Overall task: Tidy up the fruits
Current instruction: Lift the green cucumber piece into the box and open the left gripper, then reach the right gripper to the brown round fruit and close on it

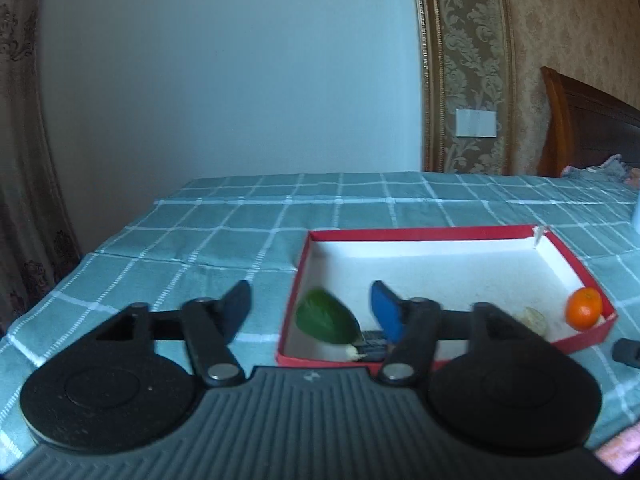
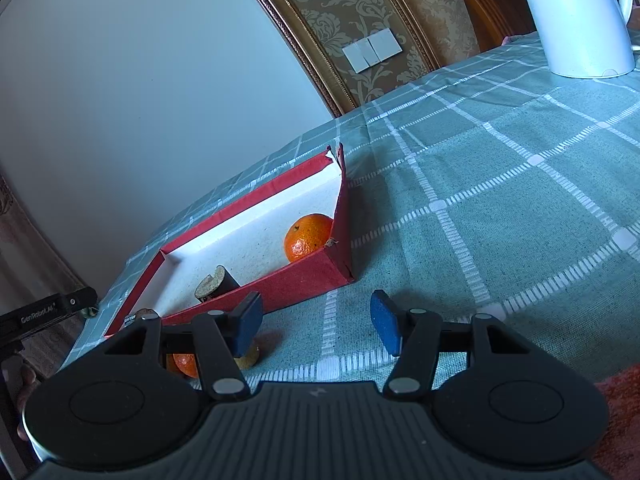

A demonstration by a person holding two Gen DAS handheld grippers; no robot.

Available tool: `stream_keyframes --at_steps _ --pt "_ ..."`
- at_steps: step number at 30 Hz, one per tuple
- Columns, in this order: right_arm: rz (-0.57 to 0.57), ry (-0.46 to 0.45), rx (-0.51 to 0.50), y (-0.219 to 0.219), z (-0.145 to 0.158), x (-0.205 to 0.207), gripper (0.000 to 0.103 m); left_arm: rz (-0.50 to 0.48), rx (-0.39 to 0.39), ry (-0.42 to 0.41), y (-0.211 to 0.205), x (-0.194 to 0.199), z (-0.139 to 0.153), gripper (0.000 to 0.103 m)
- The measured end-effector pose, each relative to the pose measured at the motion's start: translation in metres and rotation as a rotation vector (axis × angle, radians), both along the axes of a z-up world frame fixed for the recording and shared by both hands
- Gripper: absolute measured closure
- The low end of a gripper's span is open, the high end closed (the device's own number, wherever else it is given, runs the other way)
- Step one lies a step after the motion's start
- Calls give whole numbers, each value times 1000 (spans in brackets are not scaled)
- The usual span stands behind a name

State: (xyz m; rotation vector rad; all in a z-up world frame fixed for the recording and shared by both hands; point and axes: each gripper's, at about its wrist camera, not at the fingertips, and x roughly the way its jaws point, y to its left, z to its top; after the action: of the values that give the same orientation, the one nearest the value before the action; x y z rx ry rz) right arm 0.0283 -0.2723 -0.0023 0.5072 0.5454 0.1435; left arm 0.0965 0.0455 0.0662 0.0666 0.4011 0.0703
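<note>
The left gripper and the right gripper are both held low and level, fingers spread wide apart, gripping nothing.

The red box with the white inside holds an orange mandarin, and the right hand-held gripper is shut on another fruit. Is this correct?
Not entirely. The red box does hold an orange mandarin, but the right hand-held gripper is open and holds nothing, as the right wrist view shows.

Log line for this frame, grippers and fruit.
left gripper: open, green fruit between fingers over red box | right gripper: open, empty | orange: in box | second orange: on tablecloth
</note>
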Motion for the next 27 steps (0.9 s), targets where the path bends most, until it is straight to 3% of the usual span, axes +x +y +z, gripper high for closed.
stream_keyframes --at_steps 6,11,20,27 --pt "1 1 -1 0 0 0 44 -16 -18 -8 11 -23 -10 24" --pt "3 1 -2 0 0 0 44 -56 -80 45 14 -48 -32 13" --pt "15 1 -10 2 0 1 42 -51 -50 31 6 -51 -53 3" --pt "151 -39 -162 32 14 -3 42 -68 -62 38 8 -52 -55 2"
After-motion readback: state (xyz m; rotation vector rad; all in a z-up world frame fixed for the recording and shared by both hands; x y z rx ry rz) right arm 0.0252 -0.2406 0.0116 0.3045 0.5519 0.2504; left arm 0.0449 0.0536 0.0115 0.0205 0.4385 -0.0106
